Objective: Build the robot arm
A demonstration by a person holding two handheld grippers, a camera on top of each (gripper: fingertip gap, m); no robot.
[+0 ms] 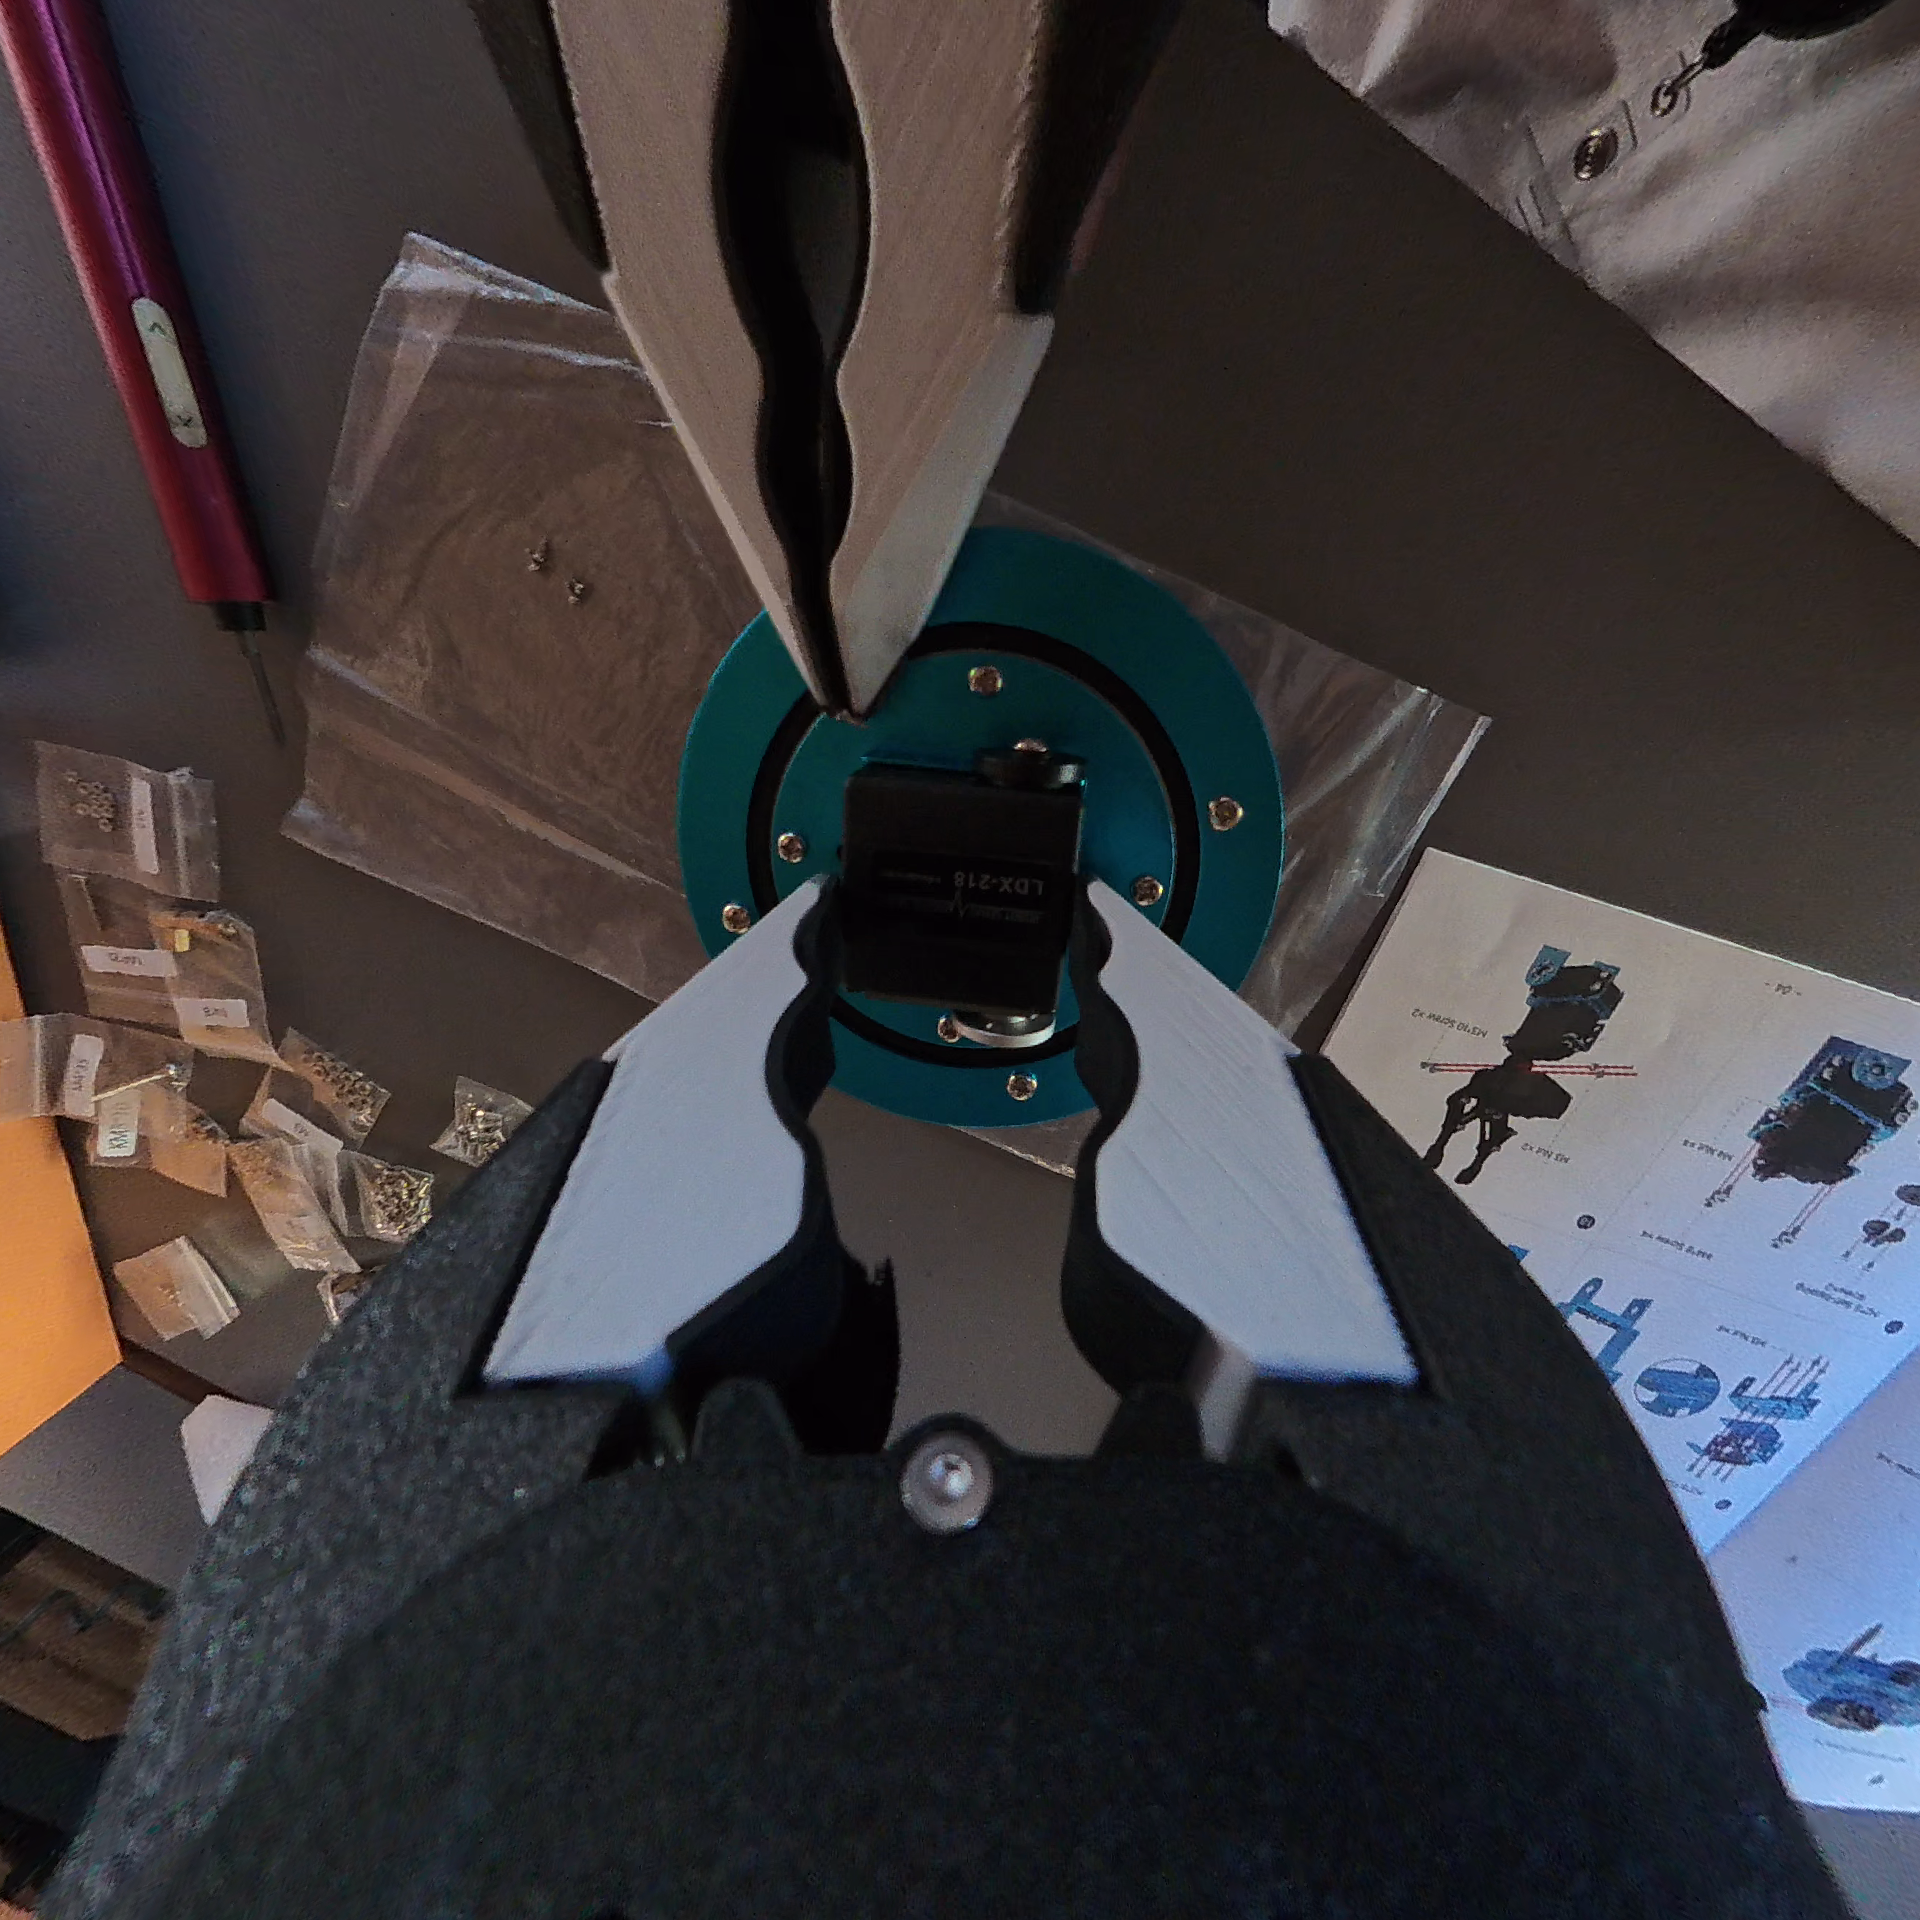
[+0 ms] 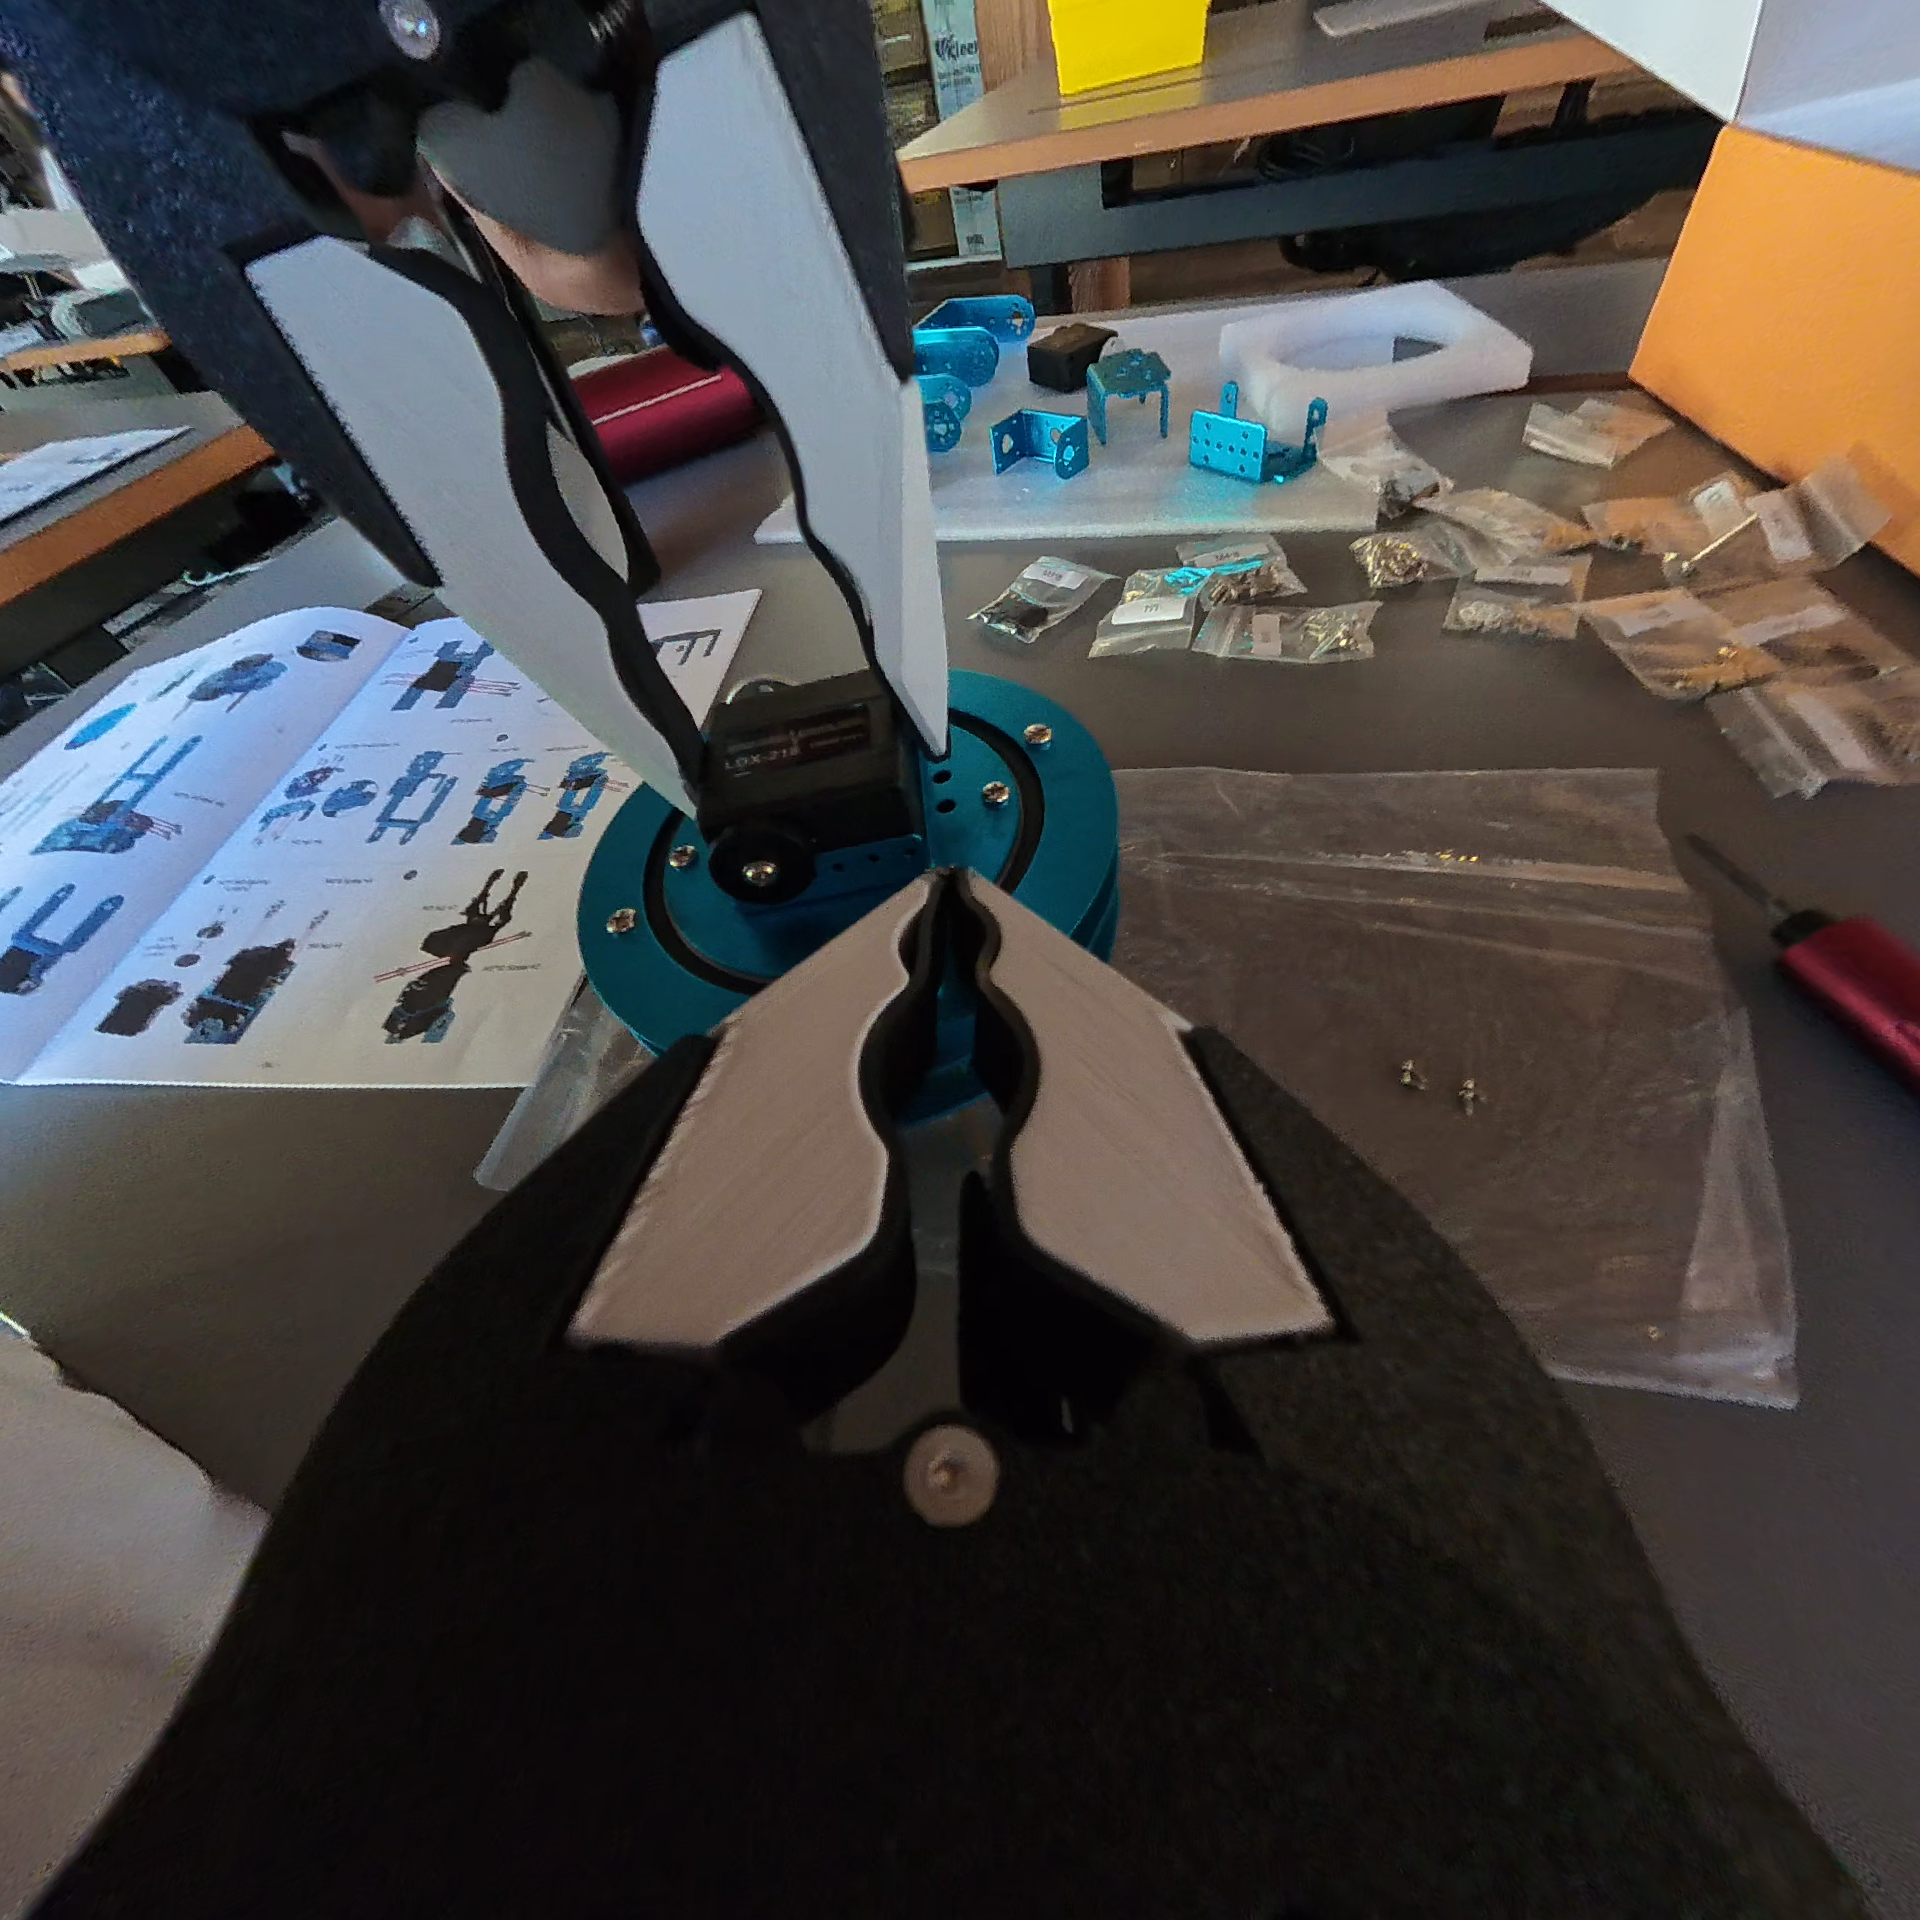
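A black servo (image 1: pixel 951 935) stands on a round teal base (image 1: pixel 1236 727) with brass screws around its rings. My left gripper (image 1: pixel 956 888) straddles the servo with a finger on each side and is shut on it. In the right wrist view the left gripper (image 2: pixel 816 774) comes down from above onto the servo (image 2: pixel 800 769). My right gripper (image 2: pixel 945 881) is shut, its tips pressed together on the inner plate of the teal base (image 2: pixel 603 966), just beside the servo. It enters the left wrist view from the top (image 1: pixel 847 712). I cannot tell whether anything small is pinched in its tips.
A clear plastic bag (image 2: pixel 1403 987) with two loose screws (image 2: pixel 1439 1086) lies beside the base. A red screwdriver (image 2: pixel 1849 977), several small bags of screws (image 2: pixel 1247 613), an instruction sheet (image 2: pixel 260 831), blue brackets (image 2: pixel 1132 416), white foam (image 2: pixel 1371 353) and an orange box (image 2: pixel 1787 332) surround it. My left and right fingertips are right by each other. Left tips and right tips are each some 20 centimetres from the red screwdriver (image 2: pixel 1849 977). The left camera catches it too, in the left wrist view (image 1: pixel 221 555).
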